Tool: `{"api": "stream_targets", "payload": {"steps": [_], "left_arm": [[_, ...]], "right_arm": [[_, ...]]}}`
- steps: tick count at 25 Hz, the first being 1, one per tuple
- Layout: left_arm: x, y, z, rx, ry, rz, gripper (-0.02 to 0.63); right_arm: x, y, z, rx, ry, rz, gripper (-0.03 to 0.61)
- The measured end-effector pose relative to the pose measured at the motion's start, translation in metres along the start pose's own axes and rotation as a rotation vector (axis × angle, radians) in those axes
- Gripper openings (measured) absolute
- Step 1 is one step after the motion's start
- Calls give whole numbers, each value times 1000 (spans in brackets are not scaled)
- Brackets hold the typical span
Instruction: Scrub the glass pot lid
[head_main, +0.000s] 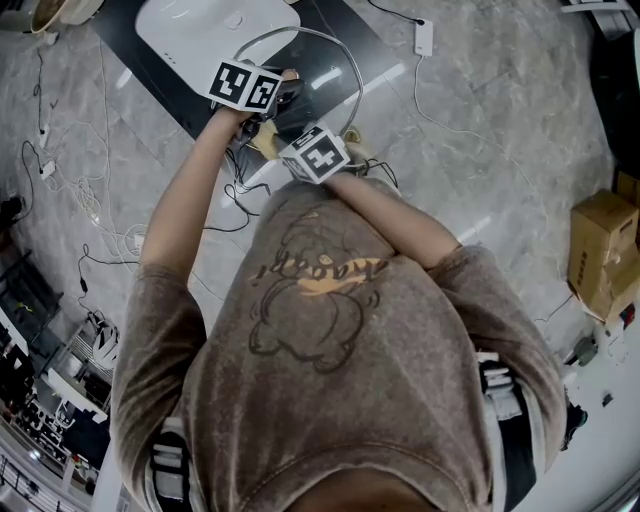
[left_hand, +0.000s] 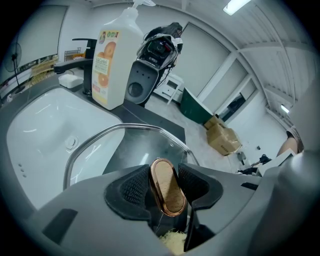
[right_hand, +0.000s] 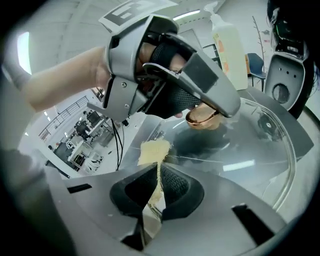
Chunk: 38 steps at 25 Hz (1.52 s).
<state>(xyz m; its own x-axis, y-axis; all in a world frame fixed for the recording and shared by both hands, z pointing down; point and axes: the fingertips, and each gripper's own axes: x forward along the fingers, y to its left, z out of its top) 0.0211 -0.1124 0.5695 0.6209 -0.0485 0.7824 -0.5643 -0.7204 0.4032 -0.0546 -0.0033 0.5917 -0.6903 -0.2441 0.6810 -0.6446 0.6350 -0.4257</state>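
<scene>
The glass pot lid (left_hand: 131, 145), with a metal rim, hangs tilted over the sink's edge. My left gripper (left_hand: 166, 184) is shut on its copper-rimmed wooden knob (left_hand: 167, 192). In the right gripper view the lid's pane (right_hand: 250, 150) spreads ahead, and the left gripper (right_hand: 172, 75) reaches down from above onto the knob (right_hand: 202, 119). My right gripper (right_hand: 157, 175) is shut on a thin yellow scrubbing pad (right_hand: 154, 150). The pad's tip lies against the glass just below the knob. In the head view both marker cubes sit close together over the lid (head_main: 340, 50).
A white sink (left_hand: 40, 130) lies under and left of the lid, with a black faucet (left_hand: 80, 57) and an orange-labelled soap bottle (left_hand: 114, 60) behind it. A grey and black machine (left_hand: 150, 65) stands beside the bottle. Cardboard boxes (head_main: 600, 250) and cables (head_main: 100, 240) lie on the floor.
</scene>
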Motion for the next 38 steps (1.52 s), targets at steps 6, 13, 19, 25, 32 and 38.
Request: {"api": "stream_targets", "payload": {"steps": [6, 13, 19, 25, 32, 38], "left_arm": [[2, 3, 1, 0, -6, 9, 193], [3, 4, 0, -4, -22, 16, 193], [0, 5, -1, -6, -35, 25, 193], [0, 2, 0, -5, -41, 27, 193], [0, 1, 0, -13, -46, 28, 193], [0, 1, 1, -17, -43, 27, 193]], "right_arm": [[-17, -15, -15, -57, 22, -59, 17], [-45, -43, -36, -30, 26, -97, 18], [-63, -63, -47, -29, 36, -130, 17], [-88, -94, -52, -22, 38, -195, 18], [-100, -130, -44, -55, 47, -242, 17], [-104, -160, -25, -128, 76, -289, 17]]}}
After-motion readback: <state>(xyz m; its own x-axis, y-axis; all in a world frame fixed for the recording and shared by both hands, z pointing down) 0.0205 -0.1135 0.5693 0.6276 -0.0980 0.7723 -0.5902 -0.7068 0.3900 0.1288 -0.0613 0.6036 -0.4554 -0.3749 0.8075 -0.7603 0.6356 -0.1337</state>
